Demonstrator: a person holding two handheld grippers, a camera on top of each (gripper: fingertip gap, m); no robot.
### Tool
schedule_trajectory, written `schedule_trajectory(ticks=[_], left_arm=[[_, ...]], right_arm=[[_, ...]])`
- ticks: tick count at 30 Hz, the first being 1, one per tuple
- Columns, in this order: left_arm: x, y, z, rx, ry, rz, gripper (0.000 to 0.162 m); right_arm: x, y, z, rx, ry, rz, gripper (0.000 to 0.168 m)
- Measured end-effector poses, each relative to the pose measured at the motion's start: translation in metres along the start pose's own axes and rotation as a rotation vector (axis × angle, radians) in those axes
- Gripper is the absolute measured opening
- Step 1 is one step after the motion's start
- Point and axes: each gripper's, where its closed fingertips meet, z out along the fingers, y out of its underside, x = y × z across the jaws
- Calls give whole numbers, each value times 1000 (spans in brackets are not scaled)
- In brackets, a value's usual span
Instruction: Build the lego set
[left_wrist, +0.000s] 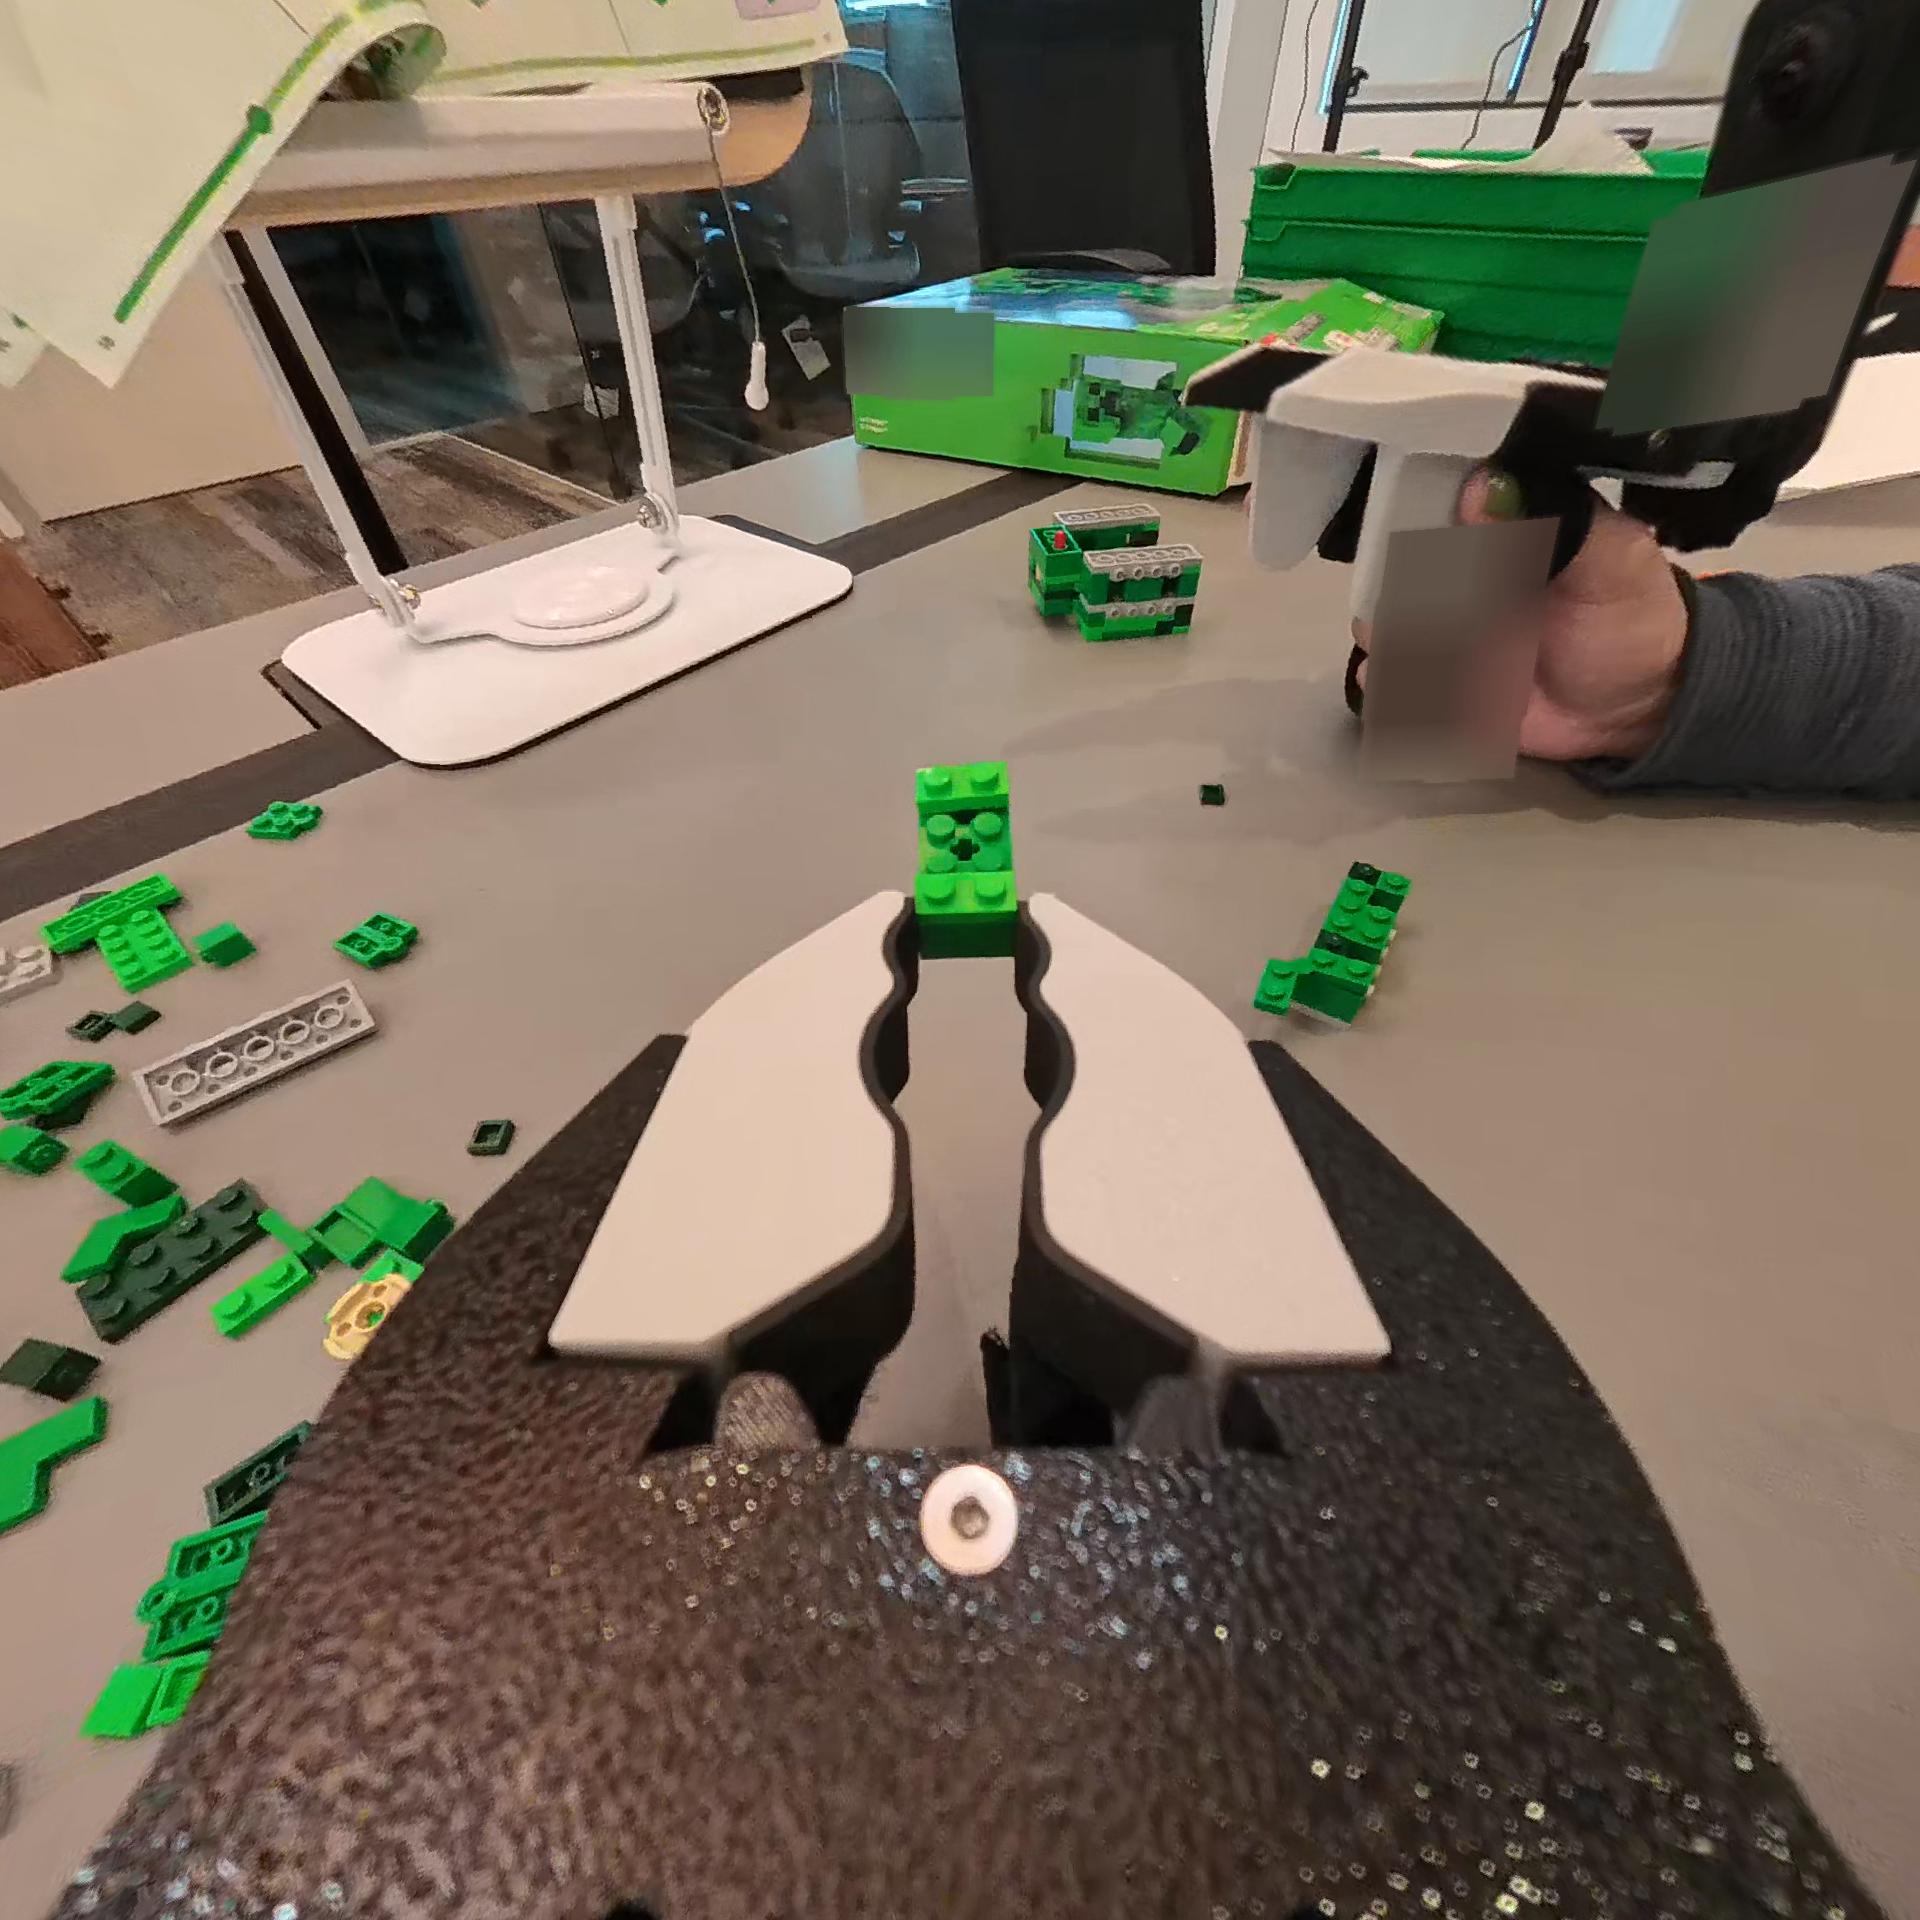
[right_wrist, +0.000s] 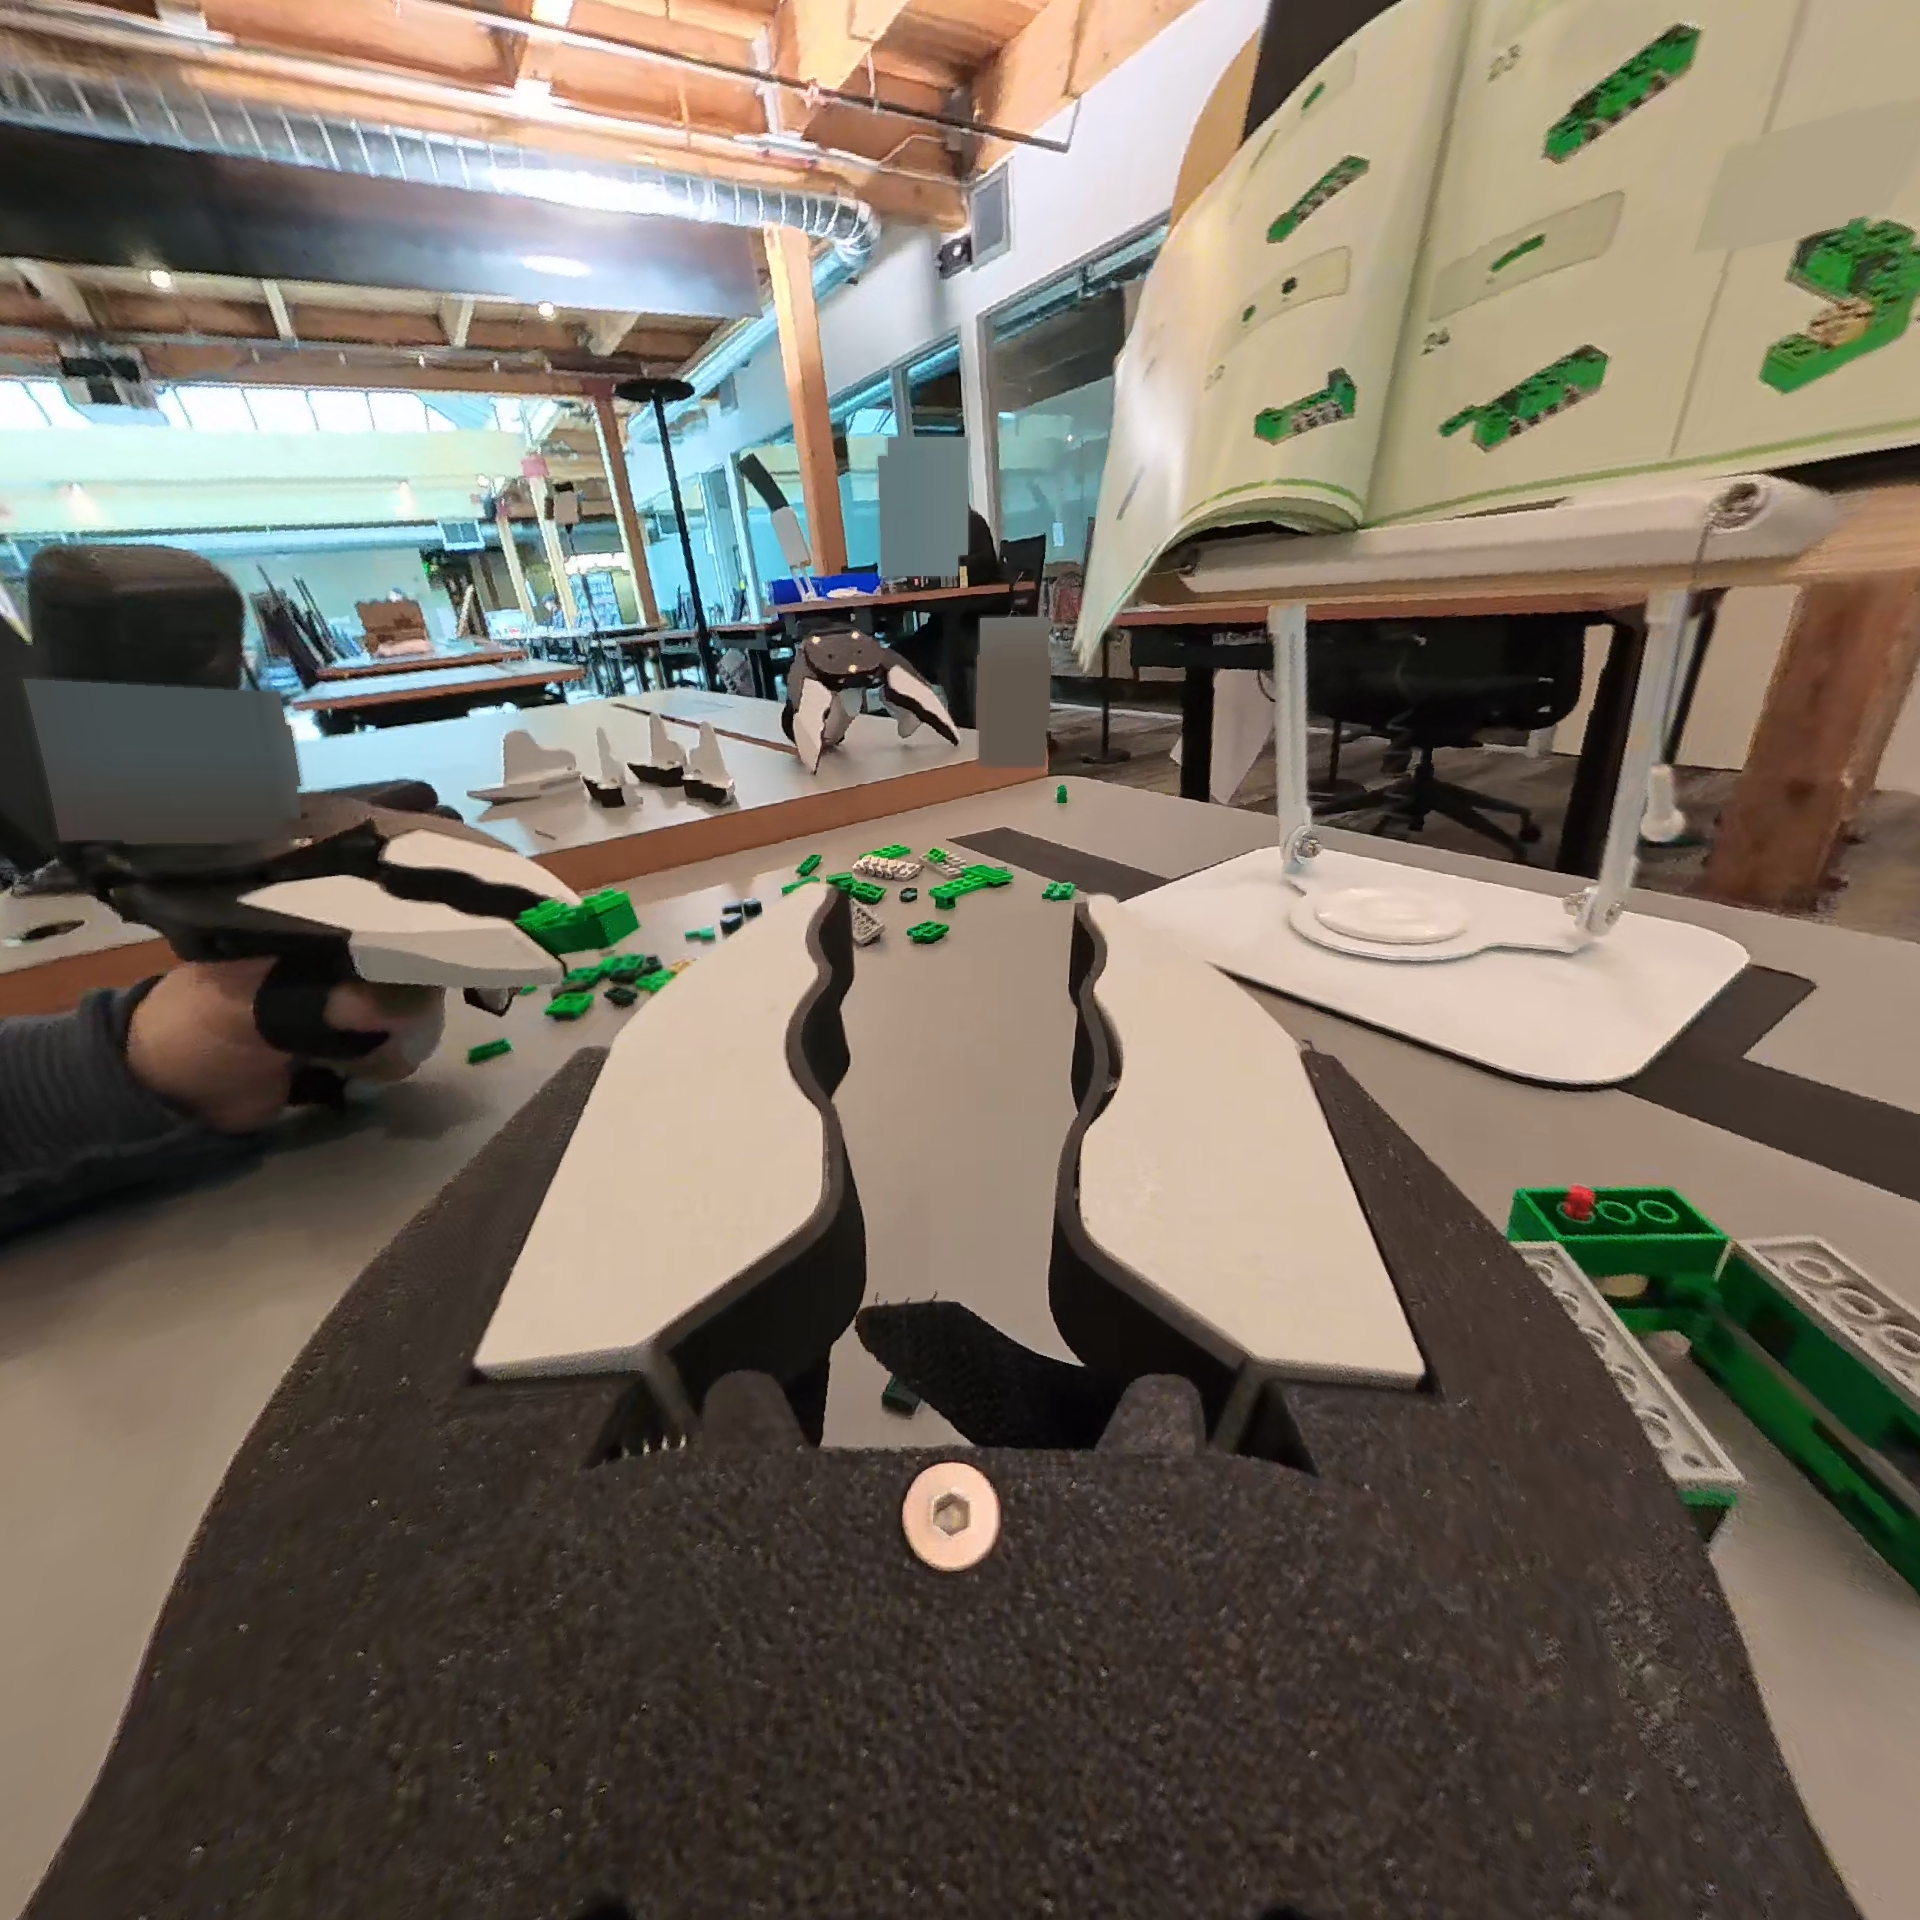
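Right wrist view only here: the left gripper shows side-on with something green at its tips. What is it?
Observer: The left gripper is shut on a small green brick stack, clamped at its near end.
Operator: Anything near it I miss?
Observer: A stepped green assembly lies on the table to its right, apart from it.
Operator: Further back?
Observer: A green set box stands behind the larger build.

A white book stand (left_wrist: 582, 634) sits on the grey table (left_wrist: 1558, 1143).

Grey table (left_wrist: 1507, 1195), loose green bricks (left_wrist: 156, 1247), white stand (left_wrist: 582, 644), green box (left_wrist: 1132, 384)
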Motion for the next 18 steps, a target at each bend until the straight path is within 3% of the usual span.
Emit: schedule_trajectory(ticks=[10, 18], left_arm=[[1, 2, 2, -19, -2, 12, 17], [11, 13, 10, -113, 6, 121, 17]], right_arm=[[3, -2, -1, 16, 32, -24, 39], [5, 0, -1, 10, 40, -17, 38]])
